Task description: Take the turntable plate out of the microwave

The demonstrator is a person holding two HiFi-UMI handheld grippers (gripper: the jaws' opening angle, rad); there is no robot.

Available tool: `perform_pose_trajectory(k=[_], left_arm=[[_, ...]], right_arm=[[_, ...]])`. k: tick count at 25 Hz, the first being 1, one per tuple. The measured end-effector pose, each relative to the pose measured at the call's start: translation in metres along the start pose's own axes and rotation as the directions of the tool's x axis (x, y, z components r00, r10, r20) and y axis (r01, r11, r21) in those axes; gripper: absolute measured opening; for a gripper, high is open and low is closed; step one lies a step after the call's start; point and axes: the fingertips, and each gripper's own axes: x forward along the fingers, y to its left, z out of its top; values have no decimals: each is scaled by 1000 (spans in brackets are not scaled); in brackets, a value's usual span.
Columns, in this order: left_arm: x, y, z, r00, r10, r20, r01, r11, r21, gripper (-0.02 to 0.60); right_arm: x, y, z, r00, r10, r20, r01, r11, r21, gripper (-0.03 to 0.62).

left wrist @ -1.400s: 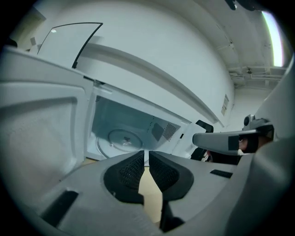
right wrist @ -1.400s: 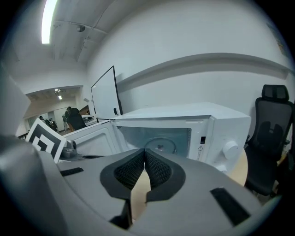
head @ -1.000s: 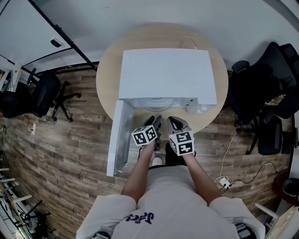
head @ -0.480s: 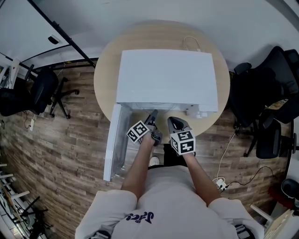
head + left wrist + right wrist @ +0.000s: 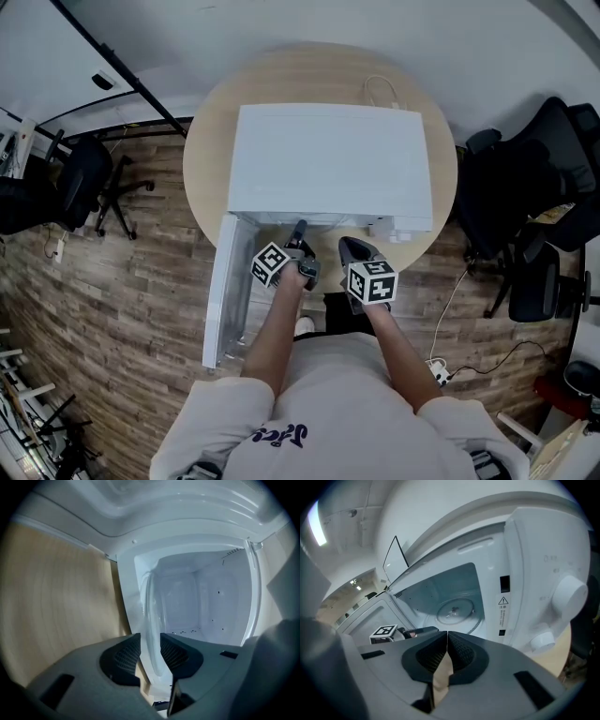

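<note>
A round desk with a pale wood top stands on a floor of brown wood planks. A white microwave sits directly on the desk and covers most of it, leaving bare wood at both sides and behind. Its door hangs open past the desk's front edge, over the floor. A thin white cable lies on the desk just behind the microwave.

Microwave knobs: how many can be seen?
2, both on the control panel right of the open cavity: the larger knob and the smaller knob beneath it.
</note>
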Motion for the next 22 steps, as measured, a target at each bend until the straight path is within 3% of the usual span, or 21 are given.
perform_pose_trajectory(k=[6,11,18,22], left_arm=[[-3,-1,-1,999,-13,32,16,997,-82,75],[-8,-1,-4,999,-18,27,20,996,-87,54],[-22,0,-7,999,-38,24,40,994,-99,49],[-28,-9,-9,995,-97,24,99,988,-117,37]], right_arm=[[0,1,-1,1000,13,-4,-13,1000,-4,17],[4,-1,-8,1000,20,-6,-19,999,32,17],[10,-4,-20,997,69,31,-73,984,165,17],[14,-5,-37,990,131,43,-138,950,281,17]])
